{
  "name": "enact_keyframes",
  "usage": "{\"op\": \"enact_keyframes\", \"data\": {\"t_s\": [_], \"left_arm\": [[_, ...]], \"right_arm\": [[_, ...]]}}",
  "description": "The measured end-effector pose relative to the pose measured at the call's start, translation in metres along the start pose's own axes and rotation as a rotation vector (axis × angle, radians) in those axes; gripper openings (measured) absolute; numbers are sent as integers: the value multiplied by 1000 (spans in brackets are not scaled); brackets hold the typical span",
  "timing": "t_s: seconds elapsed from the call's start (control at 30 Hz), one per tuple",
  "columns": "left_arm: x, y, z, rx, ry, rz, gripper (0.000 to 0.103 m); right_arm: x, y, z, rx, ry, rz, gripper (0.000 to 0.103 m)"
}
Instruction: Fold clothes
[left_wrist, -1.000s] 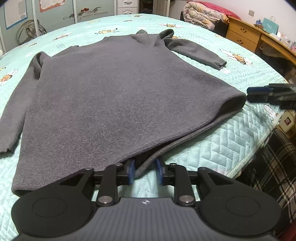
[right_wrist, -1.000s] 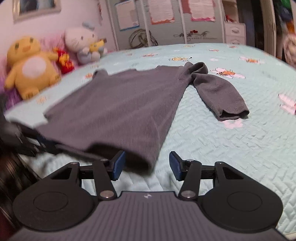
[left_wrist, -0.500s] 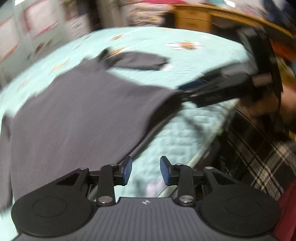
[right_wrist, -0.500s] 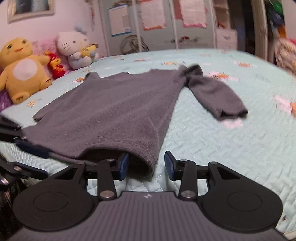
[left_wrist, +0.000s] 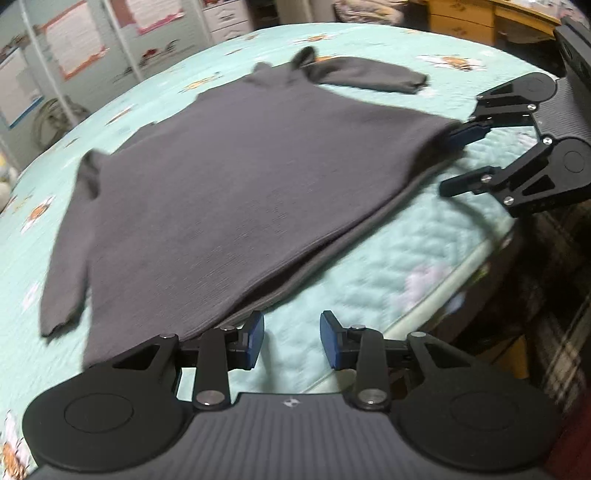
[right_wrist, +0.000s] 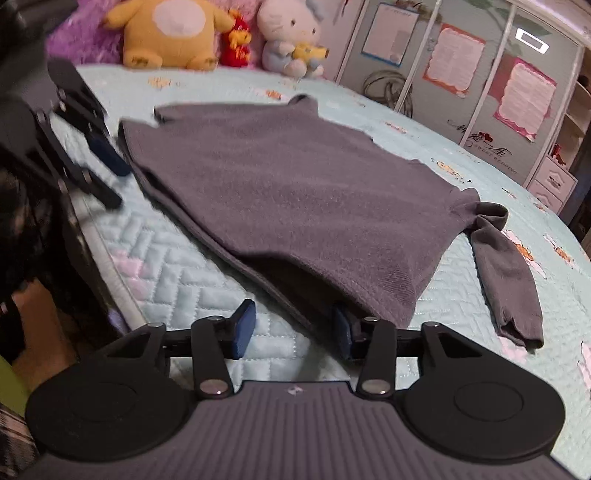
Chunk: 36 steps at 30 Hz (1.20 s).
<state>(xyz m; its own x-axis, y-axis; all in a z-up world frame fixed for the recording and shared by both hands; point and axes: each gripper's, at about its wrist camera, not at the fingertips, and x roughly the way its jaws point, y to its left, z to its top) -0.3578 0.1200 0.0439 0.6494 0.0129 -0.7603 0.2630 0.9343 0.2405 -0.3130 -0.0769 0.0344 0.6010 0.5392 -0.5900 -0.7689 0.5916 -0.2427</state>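
A grey long-sleeved sweater (left_wrist: 240, 177) lies flat on the mint quilted bed (left_wrist: 388, 266), hem toward me and sleeves spread. My left gripper (left_wrist: 291, 341) is open at the near-left hem corner. The hem ends beside its left pad (left_wrist: 255, 338) and only quilt shows between the jaws. In the right wrist view the sweater (right_wrist: 295, 192) spreads ahead. My right gripper (right_wrist: 291, 332) is open at the other hem corner, and cloth drapes over its right pad (right_wrist: 341, 332). Each view shows the other gripper: the right gripper (left_wrist: 461, 158) and the left gripper (right_wrist: 107, 173), both open.
The bed edge (left_wrist: 461, 280) runs close in front of me, with plaid fabric (left_wrist: 554, 266) below it. Plush toys (right_wrist: 173, 33) sit at the far side of the bed. Wardrobe doors (right_wrist: 480, 74) and a wooden desk (left_wrist: 480, 18) stand beyond.
My left gripper had its jaws close around the hem; now they stand wider with the hem outside them. My right gripper has come up against the hem corner. Both views have swung.
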Motion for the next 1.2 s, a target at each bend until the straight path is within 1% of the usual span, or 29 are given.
{"op": "enact_keyframes", "data": {"t_s": [0.07, 0.13, 0.27, 0.33, 0.5, 0.67, 0.73, 0.77, 0.8, 0.87, 1.03, 1.1, 1.13, 1.17, 1.2], "left_arm": [[1, 8, -5, -6, 2, 20, 38], [3, 14, -8, -9, 3, 37, 40], [6, 22, -12, 5, 5, 83, 52], [7, 28, -11, -13, 9, 90, 54], [11, 47, -9, -72, 42, 51, 60], [12, 63, -9, -168, 92, 19, 61], [13, 68, -11, -204, 102, 8, 61], [13, 68, -11, -203, 97, 13, 61], [12, 68, -11, -199, 91, 21, 61], [11, 66, -10, -152, 84, 53, 61], [14, 68, -6, -55, 85, 64, 62], [18, 69, -11, 5, 82, 57, 65], [20, 70, -14, 36, 80, 53, 70], [20, 69, -16, 72, 67, 59, 76], [21, 69, -16, 112, 61, 76, 79]], "right_arm": [[7, 5, 2, -53, 19, -1, 49], [14, 9, 3, -99, 35, -3, 52], [17, 11, 3, -104, 43, -21, 55], [19, 13, 4, -106, 47, -30, 57], [21, 15, 4, -108, 53, -46, 61], [20, 14, 4, -113, 55, -46, 64], [21, 13, 4, -107, 55, -45, 64], [21, 13, 4, -103, 55, -45, 64], [21, 12, 3, -99, 55, -45, 64], [21, 11, 3, -91, 54, -44, 65], [20, 10, 3, -102, 55, -38, 65], [19, 12, 5, -148, 60, -30, 66], [19, 12, 5, -171, 62, -28, 66], [18, 13, 5, -191, 62, -29, 66], [18, 13, 6, -211, 62, -30, 66]]}}
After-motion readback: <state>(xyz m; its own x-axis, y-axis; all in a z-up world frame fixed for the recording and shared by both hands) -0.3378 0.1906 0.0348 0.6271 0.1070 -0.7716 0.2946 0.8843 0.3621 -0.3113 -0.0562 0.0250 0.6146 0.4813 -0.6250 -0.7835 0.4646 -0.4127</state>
